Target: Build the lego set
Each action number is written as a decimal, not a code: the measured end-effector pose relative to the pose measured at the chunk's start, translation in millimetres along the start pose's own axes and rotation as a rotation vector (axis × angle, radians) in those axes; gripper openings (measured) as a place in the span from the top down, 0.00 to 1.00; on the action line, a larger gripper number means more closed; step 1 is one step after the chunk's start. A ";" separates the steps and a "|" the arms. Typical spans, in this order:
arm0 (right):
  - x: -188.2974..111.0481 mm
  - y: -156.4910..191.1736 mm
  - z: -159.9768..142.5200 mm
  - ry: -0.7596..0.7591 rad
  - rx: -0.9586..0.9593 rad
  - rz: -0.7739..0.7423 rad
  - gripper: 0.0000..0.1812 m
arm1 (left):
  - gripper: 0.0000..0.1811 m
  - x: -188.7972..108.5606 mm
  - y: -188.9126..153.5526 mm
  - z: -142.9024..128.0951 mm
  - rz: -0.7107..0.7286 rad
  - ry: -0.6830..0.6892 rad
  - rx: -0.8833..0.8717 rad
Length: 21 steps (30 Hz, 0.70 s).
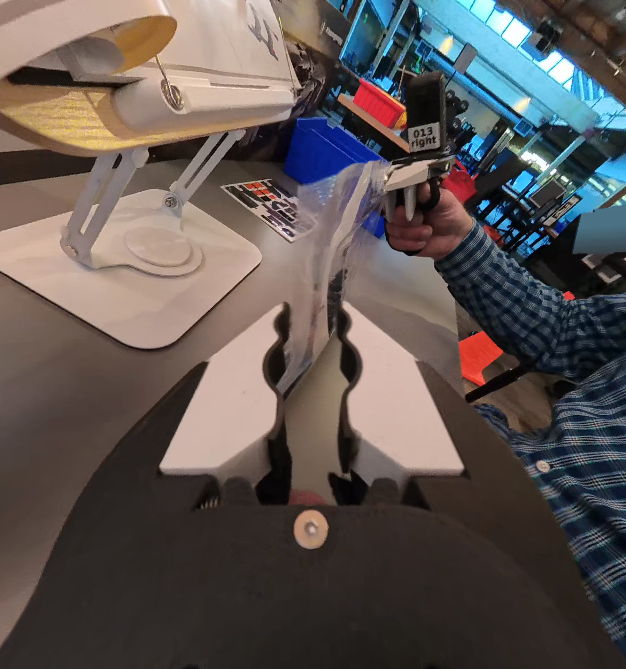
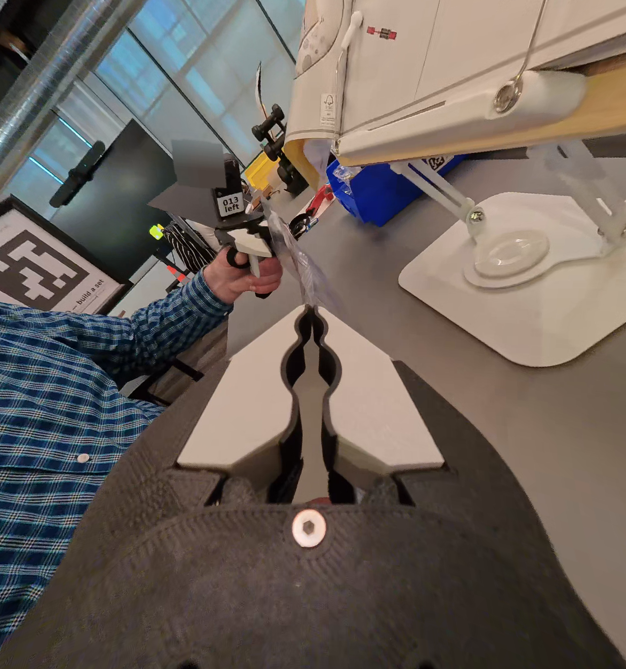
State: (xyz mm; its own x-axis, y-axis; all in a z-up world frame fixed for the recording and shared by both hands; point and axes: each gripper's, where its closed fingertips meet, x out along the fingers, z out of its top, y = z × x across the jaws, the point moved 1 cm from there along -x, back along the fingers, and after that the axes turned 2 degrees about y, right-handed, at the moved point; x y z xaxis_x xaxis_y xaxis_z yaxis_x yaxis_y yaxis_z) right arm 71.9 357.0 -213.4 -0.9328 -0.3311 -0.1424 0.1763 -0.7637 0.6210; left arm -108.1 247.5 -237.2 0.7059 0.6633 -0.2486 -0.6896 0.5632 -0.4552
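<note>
A clear plastic bag [image 1: 340, 224] with small dark pieces inside hangs stretched between my two grippers, above the grey table [image 1: 32, 380]. My left gripper [image 1: 313, 311] is shut on the bag's lower end, which runs down between its white fingers. My right gripper [image 2: 309, 311] is shut on the bag's other end [image 2: 304, 268], fingertips pinched together. The right gripper also shows in the left wrist view [image 1: 387, 177], held by a hand. The left gripper shows in the right wrist view [image 2: 264, 242], also hand-held.
A white book stand [image 1: 123, 275] holding an open instruction booklet [image 2: 430, 54] stands on the table close by. A sticker sheet [image 1: 268, 206] lies flat beyond it. A blue bin [image 1: 322, 152] sits at the far edge. A plaid sleeve [image 1: 521, 289] reaches in. Tip to tip, the grippers are about 20 cm apart.
</note>
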 end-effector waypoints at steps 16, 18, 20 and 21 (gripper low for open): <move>22.5 -43.9 -30.6 0.037 0.041 0.026 0.91 | 1.00 2.4 30.3 -3.4 0.033 0.008 -0.057; 25.0 -45.7 -31.1 0.050 0.030 0.025 0.96 | 1.00 2.2 33.4 -4.1 0.040 0.012 -0.064; 25.6 -47.0 -29.4 0.055 0.015 0.008 1.00 | 1.00 0.9 35.5 -2.8 0.043 0.002 -0.073; 25.1 -46.9 -27.7 0.054 0.011 0.002 1.00 | 1.00 0.1 35.9 -2.0 0.042 -0.002 -0.076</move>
State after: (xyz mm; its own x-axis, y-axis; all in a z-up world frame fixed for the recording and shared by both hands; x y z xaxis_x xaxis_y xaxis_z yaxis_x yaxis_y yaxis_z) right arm 49.0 369.1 -267.4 -0.9140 -0.3624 -0.1822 0.1745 -0.7568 0.6299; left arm -132.4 266.7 -255.2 0.6762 0.6866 -0.2671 -0.7043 0.4961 -0.5078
